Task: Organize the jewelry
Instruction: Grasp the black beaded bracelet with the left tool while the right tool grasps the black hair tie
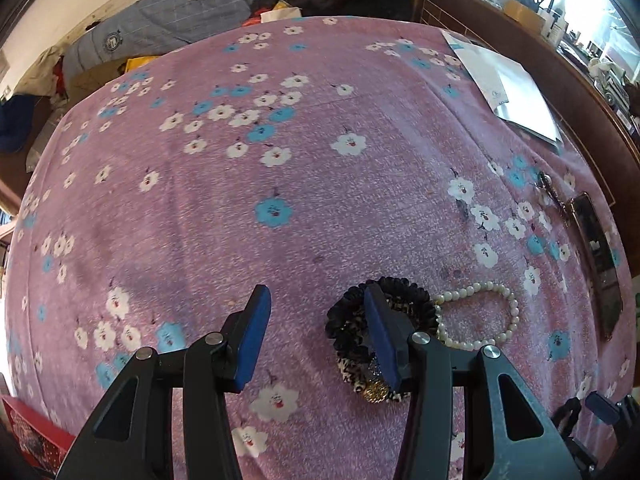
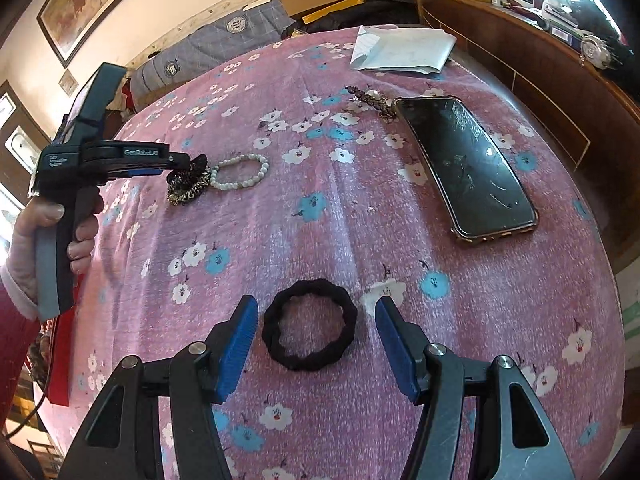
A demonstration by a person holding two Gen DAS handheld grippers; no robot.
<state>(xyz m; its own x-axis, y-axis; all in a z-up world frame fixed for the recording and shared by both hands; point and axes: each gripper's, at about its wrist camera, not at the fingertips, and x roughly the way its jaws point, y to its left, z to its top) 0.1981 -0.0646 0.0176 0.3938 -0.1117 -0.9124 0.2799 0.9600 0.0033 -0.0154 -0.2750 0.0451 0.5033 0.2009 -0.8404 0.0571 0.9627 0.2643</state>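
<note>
My left gripper [image 1: 316, 312] is open, low over the pink flowered cloth [image 1: 280, 184]. Its right finger sits over a black and leopard scrunchie pile [image 1: 352, 328] with a gold charm [image 1: 376, 392]. A white pearl bracelet [image 1: 512, 312] lies just right of the pile. In the right wrist view, my right gripper [image 2: 316, 320] is open around a black hair tie [image 2: 310, 324] lying flat between its fingers. The left gripper [image 2: 120, 160], the scrunchies [image 2: 188, 184] and the pearl bracelet [image 2: 240, 172] show at the left there. A brown beaded piece [image 2: 370, 100] lies farther back.
A phone [image 2: 464, 164] lies screen up at the right, also seen in the left wrist view [image 1: 600, 256]. A white envelope [image 2: 400, 50] lies at the far edge. A wooden cabinet [image 2: 540, 72] stands to the right. Clutter and boxes sit beyond the cloth.
</note>
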